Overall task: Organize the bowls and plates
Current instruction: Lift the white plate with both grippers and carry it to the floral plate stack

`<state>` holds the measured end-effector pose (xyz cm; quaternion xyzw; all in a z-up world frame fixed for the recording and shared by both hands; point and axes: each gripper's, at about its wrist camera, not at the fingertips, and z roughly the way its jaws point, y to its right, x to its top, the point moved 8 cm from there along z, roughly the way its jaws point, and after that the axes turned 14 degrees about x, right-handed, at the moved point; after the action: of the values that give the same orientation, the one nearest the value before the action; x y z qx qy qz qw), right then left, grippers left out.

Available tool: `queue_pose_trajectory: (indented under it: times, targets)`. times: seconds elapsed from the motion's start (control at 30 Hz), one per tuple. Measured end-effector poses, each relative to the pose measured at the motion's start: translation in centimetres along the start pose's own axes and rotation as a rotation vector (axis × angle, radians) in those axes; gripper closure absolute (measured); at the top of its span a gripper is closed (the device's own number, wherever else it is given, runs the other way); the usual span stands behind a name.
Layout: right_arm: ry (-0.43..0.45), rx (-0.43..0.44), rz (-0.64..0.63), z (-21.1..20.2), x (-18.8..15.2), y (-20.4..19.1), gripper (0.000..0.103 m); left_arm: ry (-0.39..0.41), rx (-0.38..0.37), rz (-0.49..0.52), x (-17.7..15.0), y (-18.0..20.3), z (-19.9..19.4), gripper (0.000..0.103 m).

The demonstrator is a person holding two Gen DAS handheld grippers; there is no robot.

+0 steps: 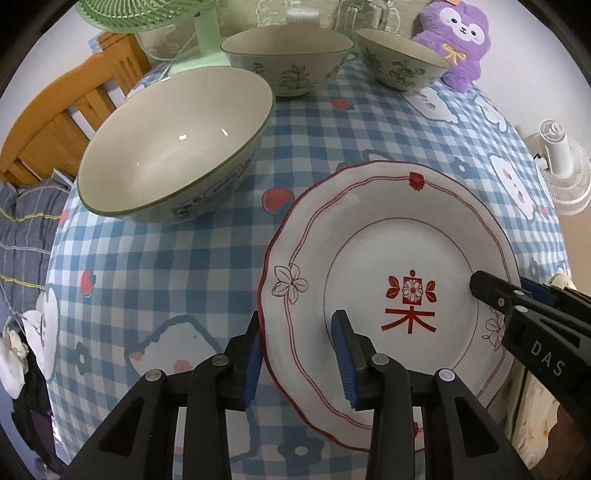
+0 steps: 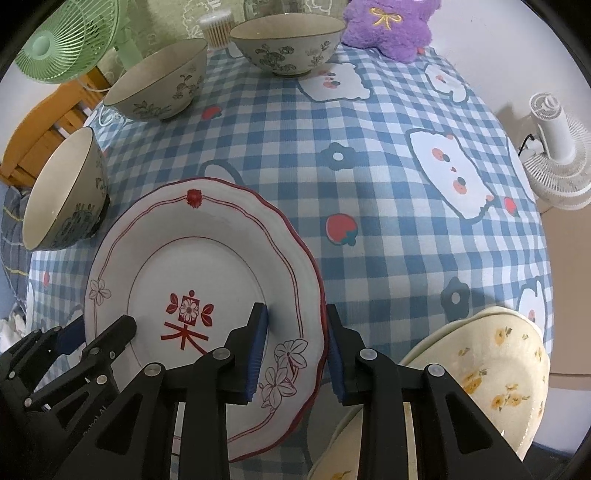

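A white plate [image 1: 399, 236] with a red scalloped rim and a red flower mark lies over the blue checked tablecloth [image 1: 166, 277]. My left gripper [image 1: 297, 317] straddles its left rim, one pad outside the edge, the other on the inner face, both touching. In the right wrist view the same plate [image 2: 207, 266] has my right gripper [image 2: 293, 310] clamped across its right rim. Each gripper shows in the other's view: the right gripper [image 1: 506, 288] and the left gripper [image 2: 99, 326]. Three green-patterned bowls stand behind: a large bowl [image 1: 173, 144], a middle bowl [image 1: 288, 55] and a far bowl [image 1: 399, 59].
Cream plates with yellow flowers [image 2: 491, 369] sit stacked at the near right corner. A purple plush toy [image 1: 461, 37] and a green fan [image 1: 147, 14] stand at the back. A wooden chair [image 1: 74, 110] is on the left, a white fan [image 2: 554, 147] off the right edge.
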<state>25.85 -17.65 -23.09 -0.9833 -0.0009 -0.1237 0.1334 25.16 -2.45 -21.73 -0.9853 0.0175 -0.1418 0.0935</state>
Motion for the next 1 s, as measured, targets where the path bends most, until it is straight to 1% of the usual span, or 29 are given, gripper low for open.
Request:
queue_pose_trajectory:
  times: [0.37,0.67,1.0]
  targets:
    - [0.054,-0.039,0.04,-1.6,-0.2,-0.5,0.071,0.009,-0.058,0.046,-0.8,-0.2,-1.1,0.068]
    - [0.037,-0.023,0.099,-0.7,-1.9,-0.8,0.071,0.013,-0.036,0.094,-1.3,-0.6,-0.5,0.068]
    - [0.051,-0.054,0.072,-2.1,-1.7,-1.8,0.071,0.023,-0.045,0.088,-0.8,-1.2,-1.7,0.068]
